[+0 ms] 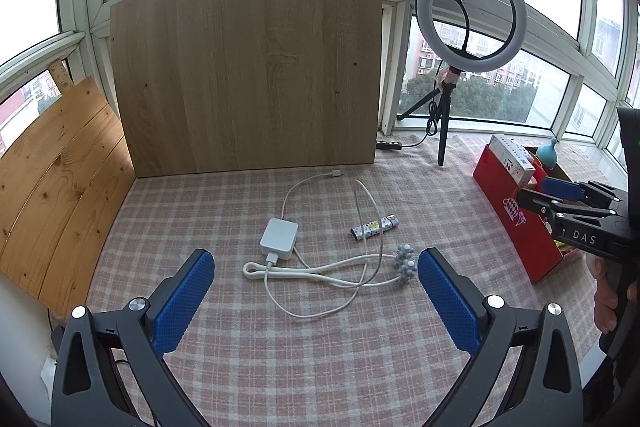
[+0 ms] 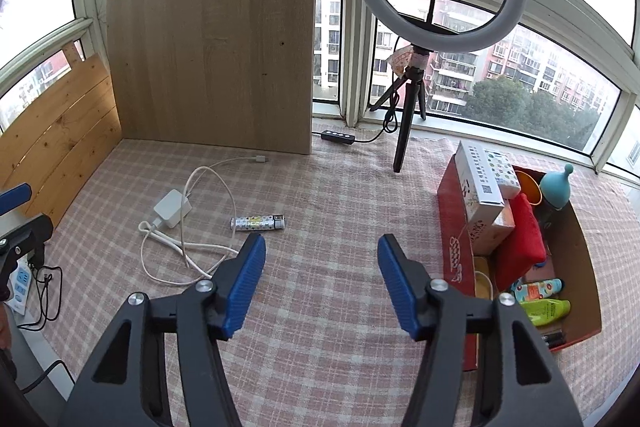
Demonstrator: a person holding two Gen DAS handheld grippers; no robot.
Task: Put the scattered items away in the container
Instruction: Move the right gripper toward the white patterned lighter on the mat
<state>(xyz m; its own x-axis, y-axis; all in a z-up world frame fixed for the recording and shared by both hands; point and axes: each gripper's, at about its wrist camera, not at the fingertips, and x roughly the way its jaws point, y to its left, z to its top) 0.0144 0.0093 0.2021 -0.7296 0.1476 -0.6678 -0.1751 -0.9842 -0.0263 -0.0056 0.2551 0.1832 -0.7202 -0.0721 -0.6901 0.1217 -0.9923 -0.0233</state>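
On the checked tablecloth lie a white charger (image 1: 279,239) with its looping cable (image 1: 362,211), a patterned tube (image 1: 375,227) and a white-handled massager with a grey ball head (image 1: 406,263). My left gripper (image 1: 316,259) hangs open above them, holding nothing. The red cardboard box (image 1: 516,227) stands at the right with several items inside. My right gripper (image 2: 321,241) is open and empty, between the tube (image 2: 258,223) and the box (image 2: 452,227). The charger (image 2: 172,213) lies to its left. The massager's head is hidden behind my right gripper's left finger (image 2: 244,279).
A ring light on a tripod (image 2: 408,123) stands at the back, its cord switch (image 2: 338,137) on the cloth. A wooden board (image 1: 248,67) leans against the window. Pine planks (image 1: 52,195) line the left side. A power strip (image 2: 22,283) lies off the left edge.
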